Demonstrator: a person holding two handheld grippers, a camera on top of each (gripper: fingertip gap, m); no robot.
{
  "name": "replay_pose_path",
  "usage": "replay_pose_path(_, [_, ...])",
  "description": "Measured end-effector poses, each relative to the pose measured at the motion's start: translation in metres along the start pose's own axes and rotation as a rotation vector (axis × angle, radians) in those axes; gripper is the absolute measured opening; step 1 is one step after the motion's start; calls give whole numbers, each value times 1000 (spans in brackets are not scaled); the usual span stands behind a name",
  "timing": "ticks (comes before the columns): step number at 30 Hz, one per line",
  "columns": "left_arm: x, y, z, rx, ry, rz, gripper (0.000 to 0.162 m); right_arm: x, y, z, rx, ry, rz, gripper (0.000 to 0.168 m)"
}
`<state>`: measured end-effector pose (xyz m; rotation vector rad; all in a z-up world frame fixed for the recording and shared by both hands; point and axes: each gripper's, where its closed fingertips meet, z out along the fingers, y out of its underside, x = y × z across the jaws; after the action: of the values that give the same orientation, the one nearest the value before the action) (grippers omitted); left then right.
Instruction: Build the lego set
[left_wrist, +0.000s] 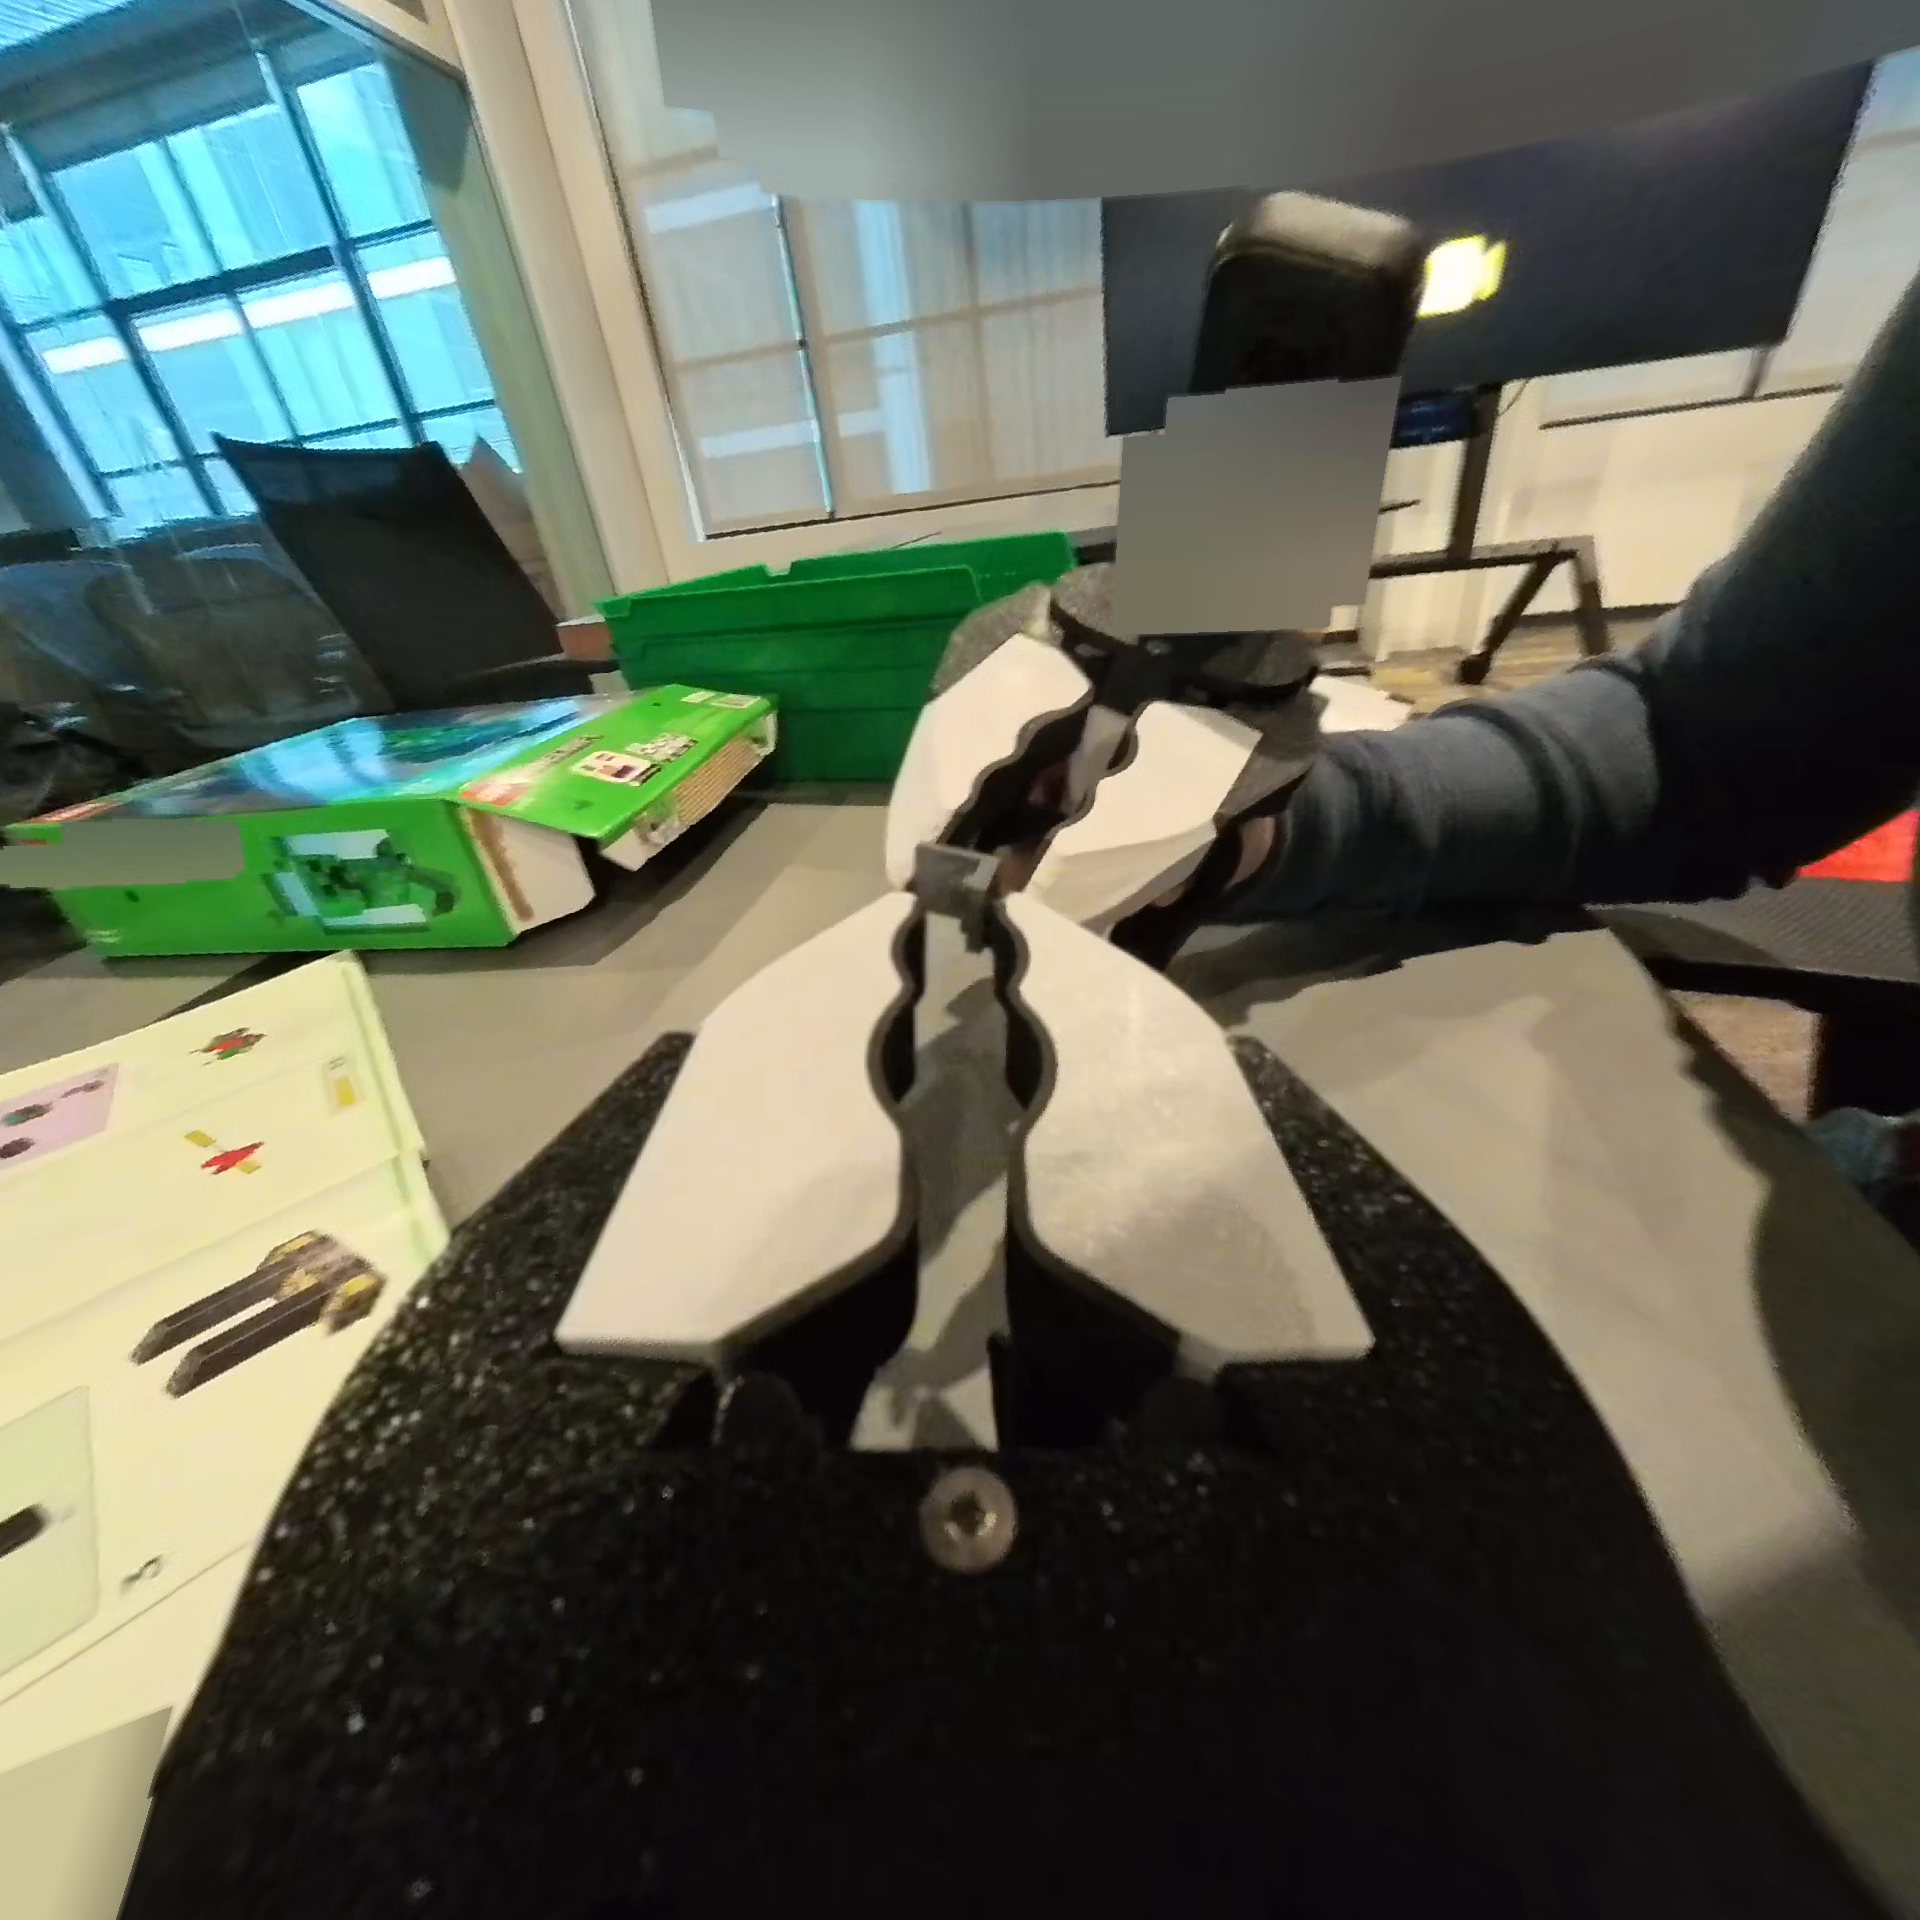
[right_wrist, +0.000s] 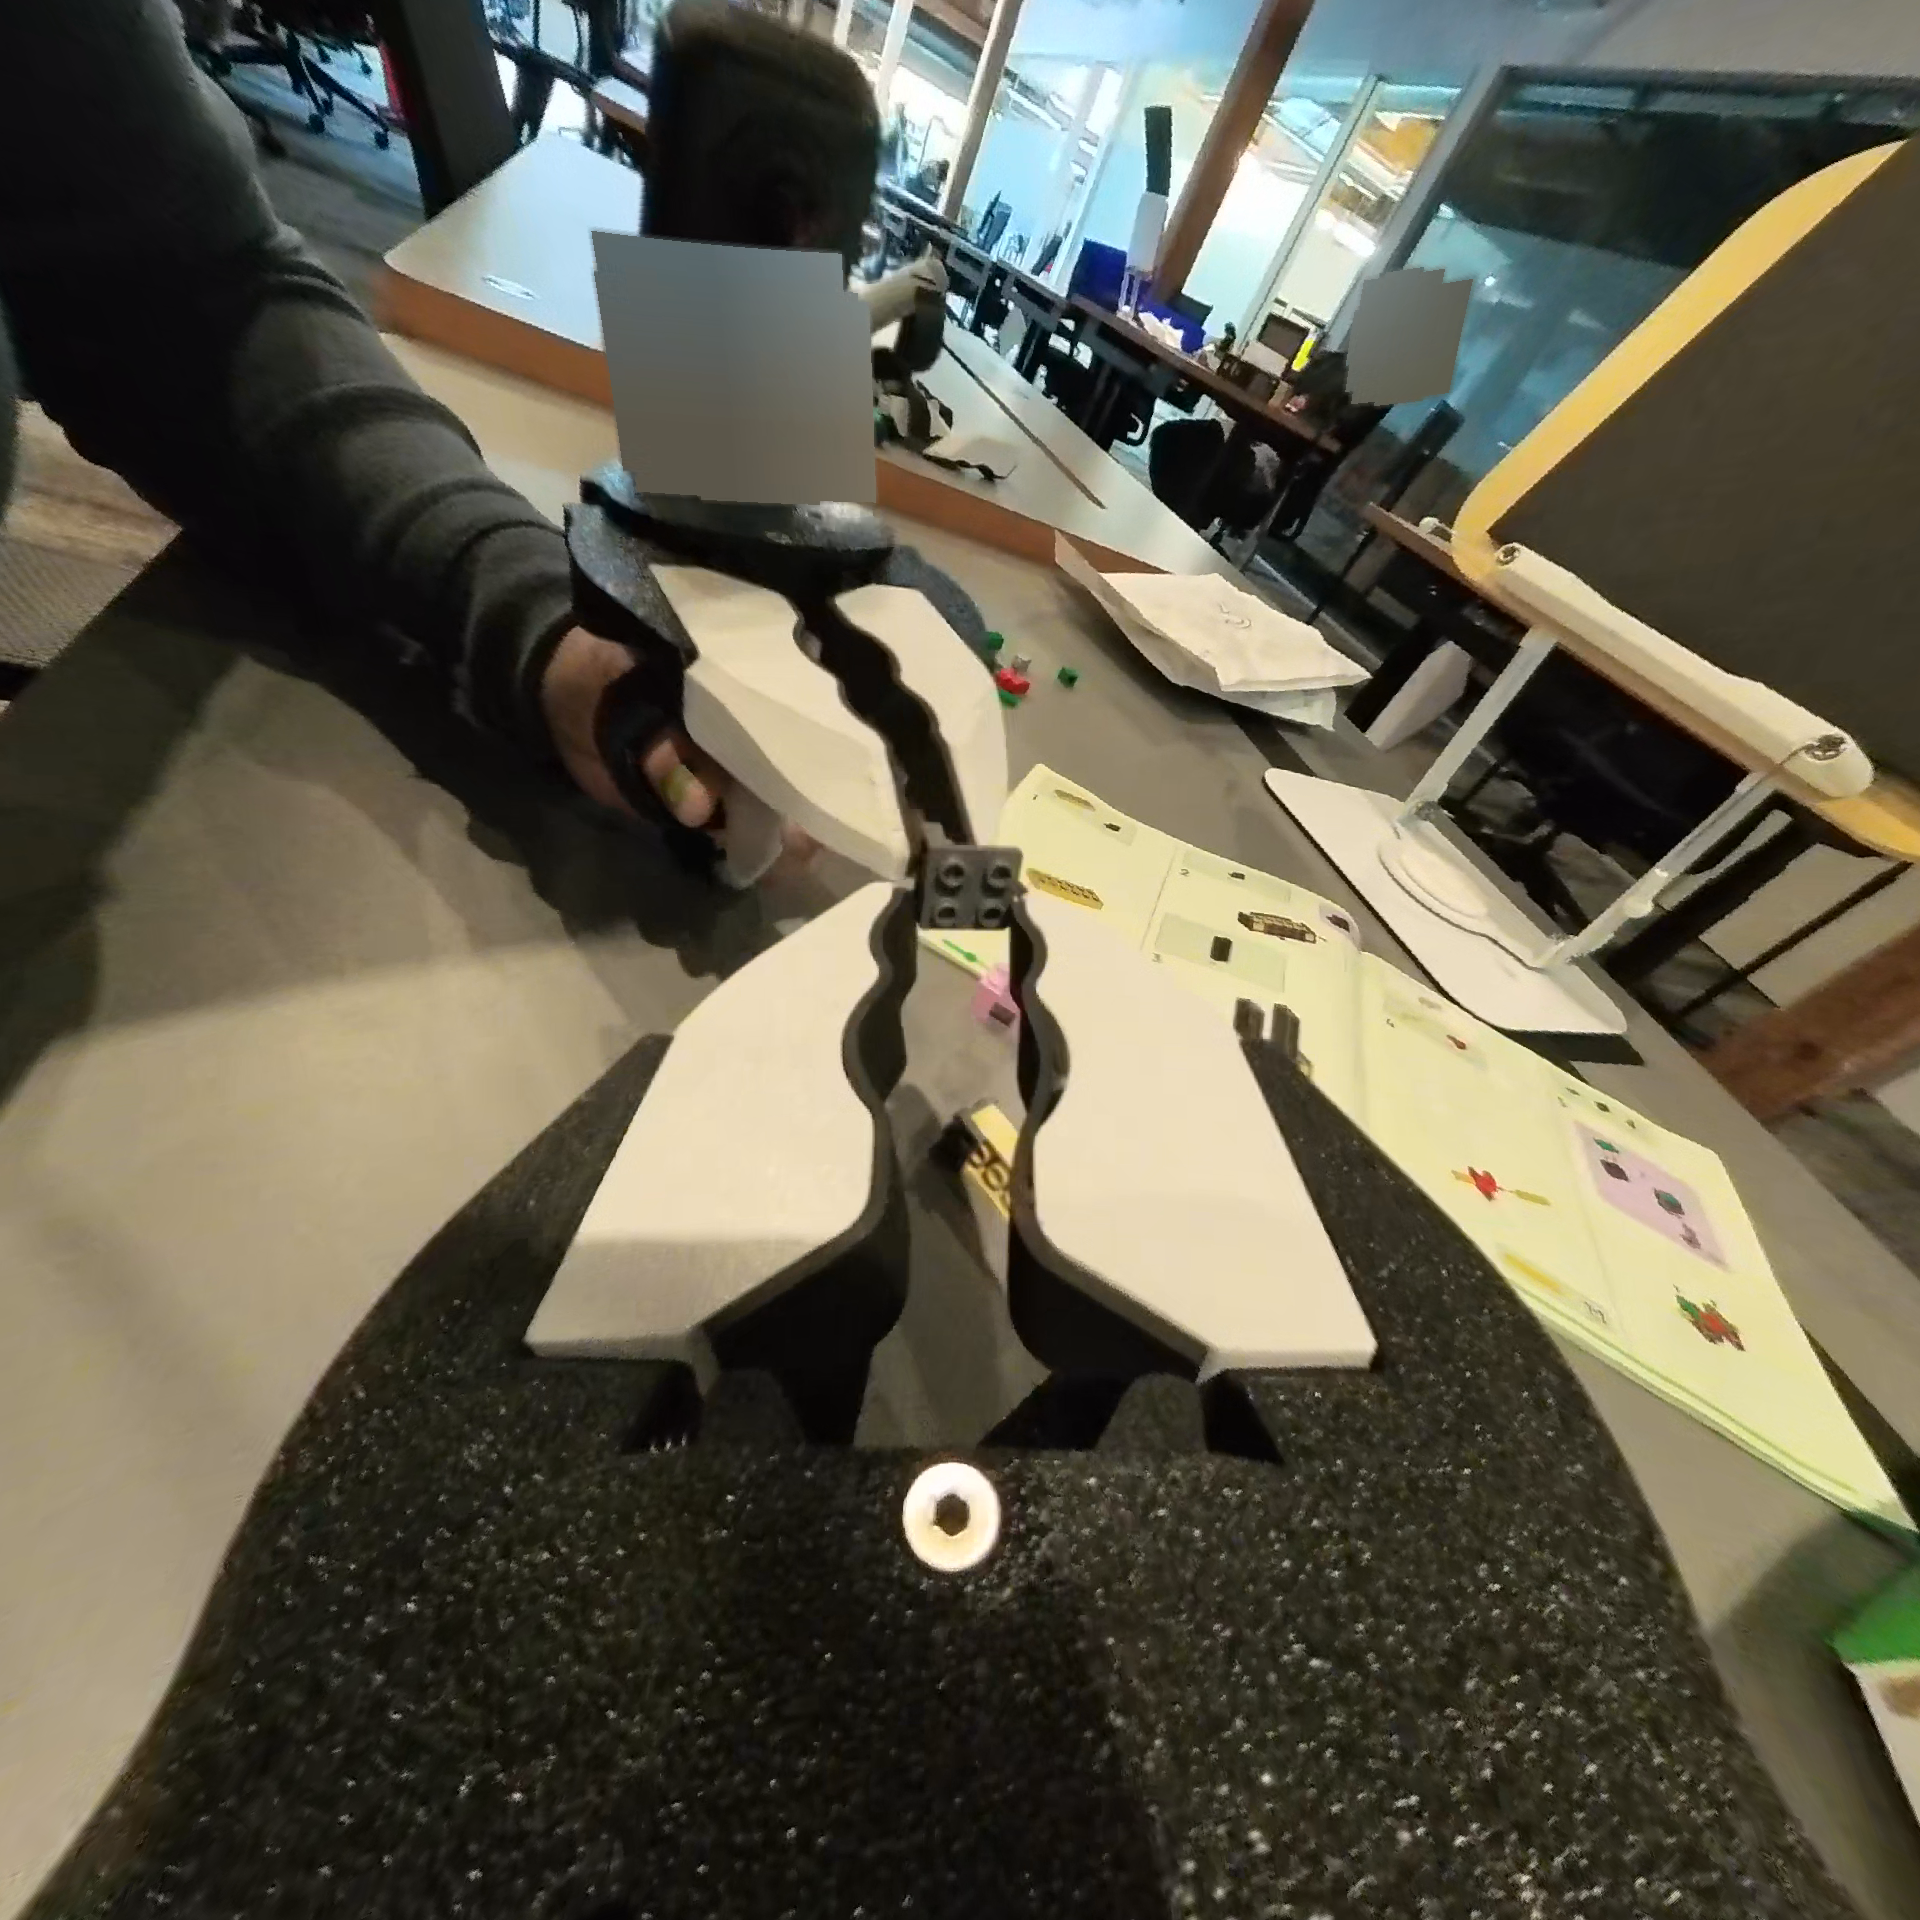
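A small dark grey studded brick (right_wrist: 966, 883) is held in the air above the grey table (right_wrist: 312, 935), studs facing the right wrist camera. My right gripper (right_wrist: 968, 896) is shut on its sides. My left gripper (left_wrist: 951, 906) comes from the opposite side, nearly closed, and pinches the same brick (left_wrist: 951, 873) at its tips. Each gripper shows in the other's view: the right one (left_wrist: 971, 836) and the left one (right_wrist: 935, 831), tip to tip. Whether a second piece sits between them is hidden.
An open instruction booklet (right_wrist: 1455, 1091) (left_wrist: 208, 1195) lies on the table. A pink brick (right_wrist: 995, 992), black pieces (right_wrist: 1268, 1023) and red and green bricks (right_wrist: 1013, 675) lie loose. A green set box (left_wrist: 364, 831), green bins (left_wrist: 790, 644), a white bag (right_wrist: 1216, 634) and a stand base (right_wrist: 1455, 883) are around. My two grippers' fingertips are within a few centimetres of each other.
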<state>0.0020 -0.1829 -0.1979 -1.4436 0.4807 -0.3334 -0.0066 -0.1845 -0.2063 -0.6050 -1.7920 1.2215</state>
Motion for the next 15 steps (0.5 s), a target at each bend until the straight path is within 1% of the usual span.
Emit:
replay_pose_path(1, [-3,2,-1,-15,-23,18,17,1,2,-1,-12,5,-10,17])
replay_pose_path(3, [-12,8,-3,-78,-73,45,24,5,7,-4,-37,14,-22,17])
replay_pose_path(4, [-19,14,-4,-135,-106,49,27,6,10,-5,-50,11,-23,17])
replay_pose_path(5, [-25,24,-4,-209,-135,42,33,7,14,-6,-69,8,-18,17])
replay_pose_path(6, [-28,34,-4,-284,-141,24,39,8,18,-6,-92,5,-13,17])
replay_pose_path(7, [-29,43,-4,-351,-140,0,42,9,24,-7,-124,-6,-9,17])
replay_pose_path(9, [-32,61,-3,-474,-150,-26,44,10,38,-7,-225,-40,-19,17])
replay_pose_path(11, [-36,76,-3,-573,-162,-27,43,13,49,-7,-310,-84,-18,17])
replay_pose_path(13, [-39,88,-4,-672,-178,-23,42,15,53,-7,-360,-127,-27,17])
replay_pose_path(15, [-40,97,-4,-737,-189,-23,41,18,56,-5,-400,-164,-47,17])
